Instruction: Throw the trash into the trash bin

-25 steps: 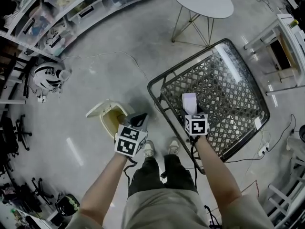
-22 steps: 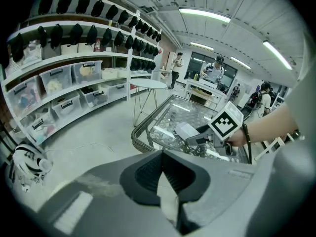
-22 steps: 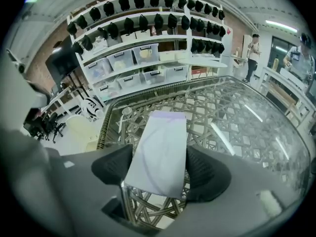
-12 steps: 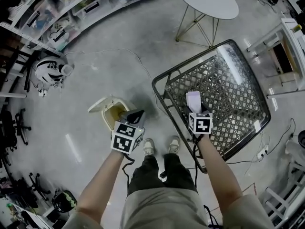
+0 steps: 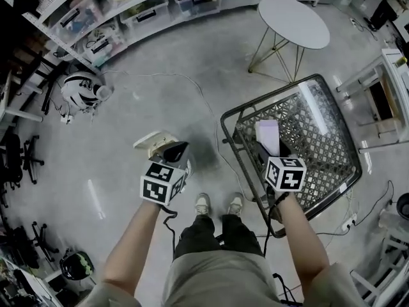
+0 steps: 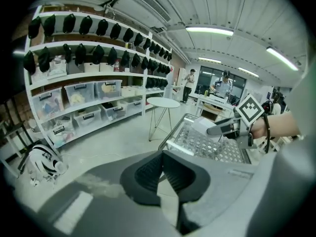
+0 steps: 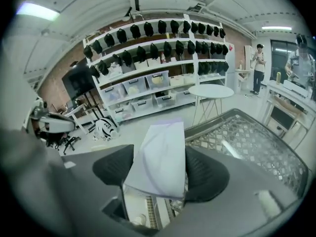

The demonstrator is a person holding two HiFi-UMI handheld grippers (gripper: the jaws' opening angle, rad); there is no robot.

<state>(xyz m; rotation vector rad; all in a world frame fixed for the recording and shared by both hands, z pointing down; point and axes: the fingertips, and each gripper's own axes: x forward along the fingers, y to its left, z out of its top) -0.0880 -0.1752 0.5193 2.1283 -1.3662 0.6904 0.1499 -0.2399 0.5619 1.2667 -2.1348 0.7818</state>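
Above the wire cart [image 5: 332, 107], our right gripper [image 5: 271, 149] clamps wide-set jaws on a pale box [image 7: 160, 157]. Our left gripper [image 5: 175, 151], jaws together and empty, hovers over the trash bin [image 5: 152, 140]. We judge a loose grip could drop the box short. The left gripper hides most of the bin.

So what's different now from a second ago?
Both claws rose toward the camera. The right claw, its jaws just closing slightly on the white box, lifted it higher above the mesh table. The left claw came up over the trash bin, hiding most of it. Unchanged: box held, left claw shut and empty, bin and table in place.
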